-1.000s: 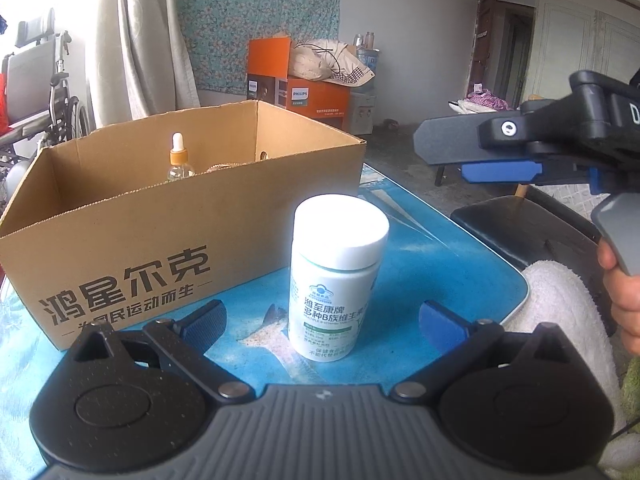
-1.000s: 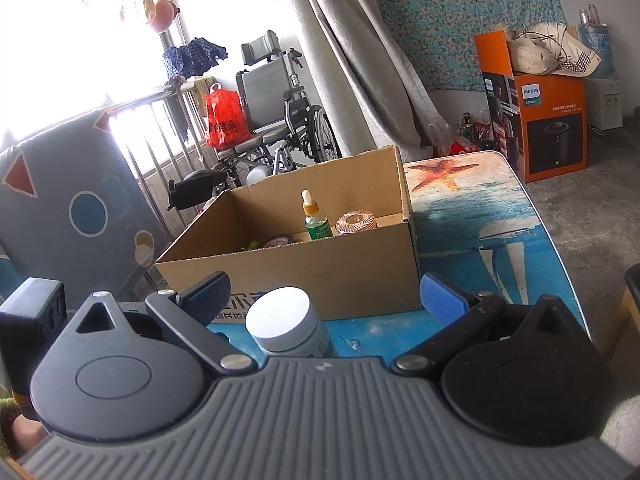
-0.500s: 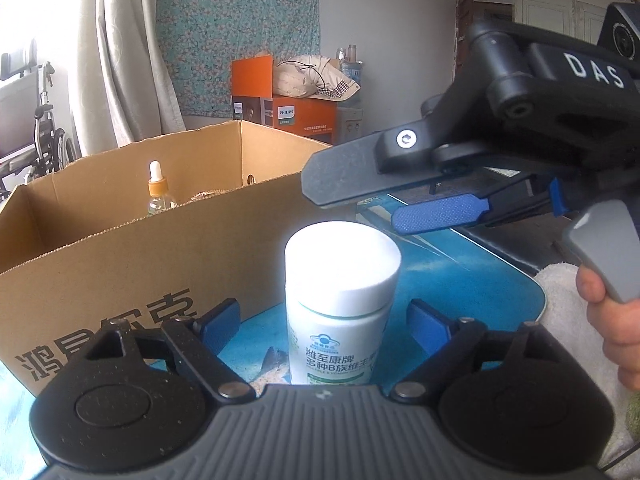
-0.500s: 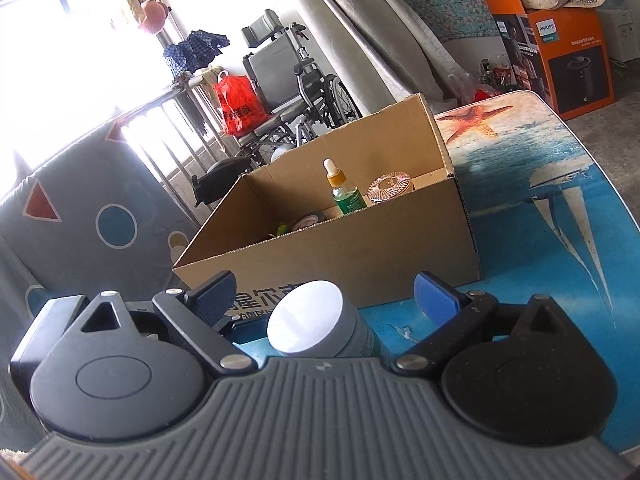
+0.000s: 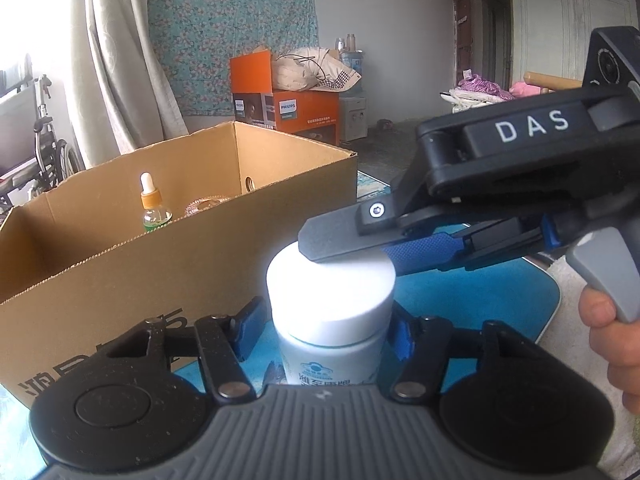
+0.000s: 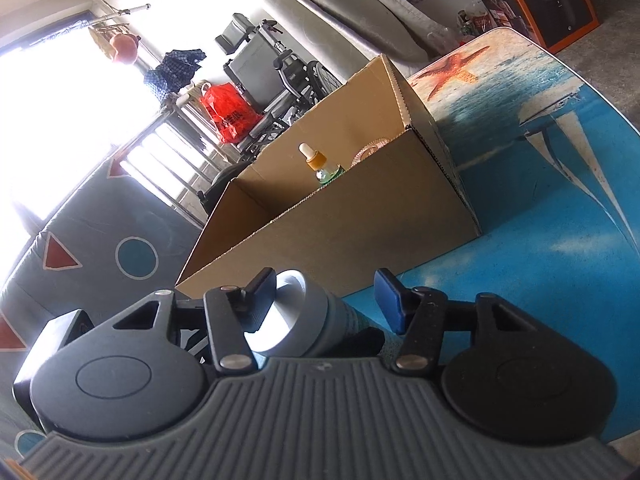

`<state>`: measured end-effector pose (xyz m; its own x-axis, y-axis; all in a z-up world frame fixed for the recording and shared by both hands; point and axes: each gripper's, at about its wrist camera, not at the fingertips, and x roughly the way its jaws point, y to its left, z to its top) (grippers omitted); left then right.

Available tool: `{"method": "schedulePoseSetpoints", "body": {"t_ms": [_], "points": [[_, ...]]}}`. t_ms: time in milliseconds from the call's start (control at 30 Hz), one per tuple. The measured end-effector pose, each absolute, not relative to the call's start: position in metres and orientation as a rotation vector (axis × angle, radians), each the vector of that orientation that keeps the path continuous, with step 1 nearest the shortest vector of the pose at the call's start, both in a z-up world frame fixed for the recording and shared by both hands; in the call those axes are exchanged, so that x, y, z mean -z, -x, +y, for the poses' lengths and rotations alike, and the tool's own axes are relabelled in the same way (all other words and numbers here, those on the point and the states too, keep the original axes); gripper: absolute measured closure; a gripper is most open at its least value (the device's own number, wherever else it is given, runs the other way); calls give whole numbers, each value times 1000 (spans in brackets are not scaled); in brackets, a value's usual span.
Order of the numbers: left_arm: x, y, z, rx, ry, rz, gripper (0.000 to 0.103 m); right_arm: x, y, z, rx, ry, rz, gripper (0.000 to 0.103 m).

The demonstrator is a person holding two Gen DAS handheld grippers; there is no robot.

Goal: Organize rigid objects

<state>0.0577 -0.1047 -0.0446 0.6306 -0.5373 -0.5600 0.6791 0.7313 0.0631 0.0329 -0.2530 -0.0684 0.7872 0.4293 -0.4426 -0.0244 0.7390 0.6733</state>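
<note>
The white plastic supplement bottle with a wide white cap stands on the blue sea-print tabletop at six o'clock of the open brown cardboard box — the left gripper has just closed and clamps its body, while the right gripper has been closing around the cap, one pad touching, the other apart.

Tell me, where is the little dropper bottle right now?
The dropper bottle stands upright inside the cardboard box, beside a round woven-looking thing, behind the white pill bottle.
</note>
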Motion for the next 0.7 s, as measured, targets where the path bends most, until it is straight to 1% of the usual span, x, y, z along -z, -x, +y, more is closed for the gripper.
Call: {"method": "schedulePoseSetpoints", "body": {"t_ms": [67,200,333,600,700], "points": [[44,-59,-108,701,-284,559,44,69,-34,-255,-273,-711,630,50],[44,-66,-110,691,-278,596,44,71,-36,-258,-285,-720,641,50],[46,-66,-110,687,-286,597,44,72,-38,-261,-293,-733,652,49],[48,-62,-107,668,-286,601,43,66,-37,-258,-284,-712,665,43],[47,-58,-109,657,-306,583,43,66,-37,-255,-289,-698,673,42]]}}
